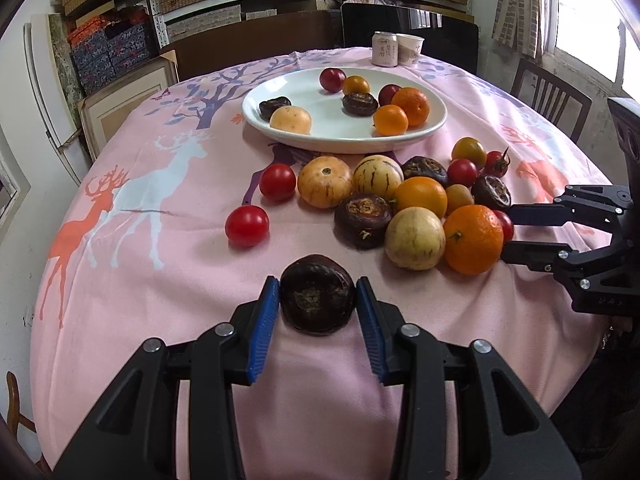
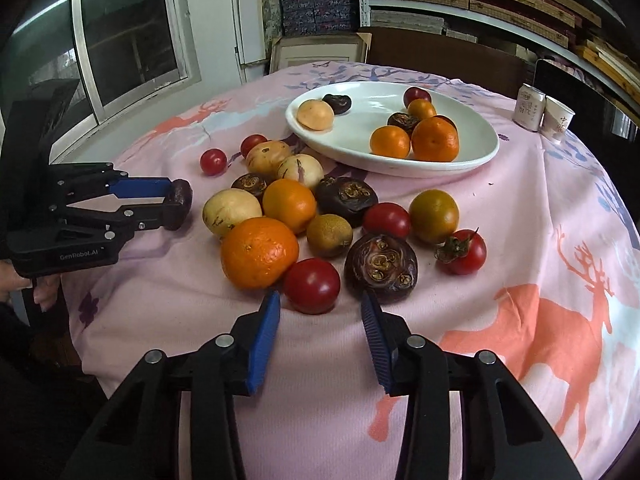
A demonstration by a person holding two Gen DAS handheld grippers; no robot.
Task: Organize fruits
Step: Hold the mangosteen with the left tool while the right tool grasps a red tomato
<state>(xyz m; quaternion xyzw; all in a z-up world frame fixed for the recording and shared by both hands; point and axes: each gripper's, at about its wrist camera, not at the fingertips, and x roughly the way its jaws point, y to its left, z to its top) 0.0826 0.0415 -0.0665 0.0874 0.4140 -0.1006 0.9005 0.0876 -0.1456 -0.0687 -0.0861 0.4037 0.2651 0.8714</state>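
Sorting roughly a third done: white plate holds eight fruits, a larger pile sits beside it. Left hand-held gripper clamped on dark water chestnut; right hand-held gripper apart, empty, near a red tomato.

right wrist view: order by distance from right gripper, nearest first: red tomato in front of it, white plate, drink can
1. red tomato: just ahead of the right gripper, near its fingertips.
2. white plate: mid-table, beyond the loose fruit pile.
3. drink can: far right edge, beside the paper cup.
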